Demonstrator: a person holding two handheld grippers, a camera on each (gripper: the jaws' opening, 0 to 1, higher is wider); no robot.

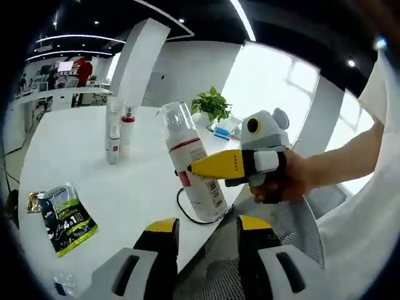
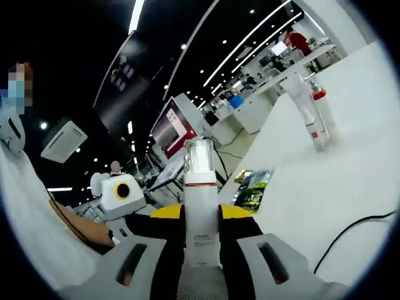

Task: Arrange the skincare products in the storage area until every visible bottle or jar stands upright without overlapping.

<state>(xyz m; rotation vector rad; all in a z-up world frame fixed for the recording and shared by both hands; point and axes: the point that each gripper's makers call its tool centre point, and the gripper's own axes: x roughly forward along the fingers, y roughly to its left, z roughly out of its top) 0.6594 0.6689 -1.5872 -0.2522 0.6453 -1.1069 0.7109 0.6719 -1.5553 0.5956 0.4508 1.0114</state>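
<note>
Centre frame, right gripper clamps the white spray bottle, unplaced; two bottles stand upper left; left gripper open, empty.

Open-plan office or lab floor. Evidence: dark ceiling with long strip lights and spot lamps; white columns; large bright windows; long white table; more desks with monitors behind; potted plant; wall screen; person standing far off.
</note>
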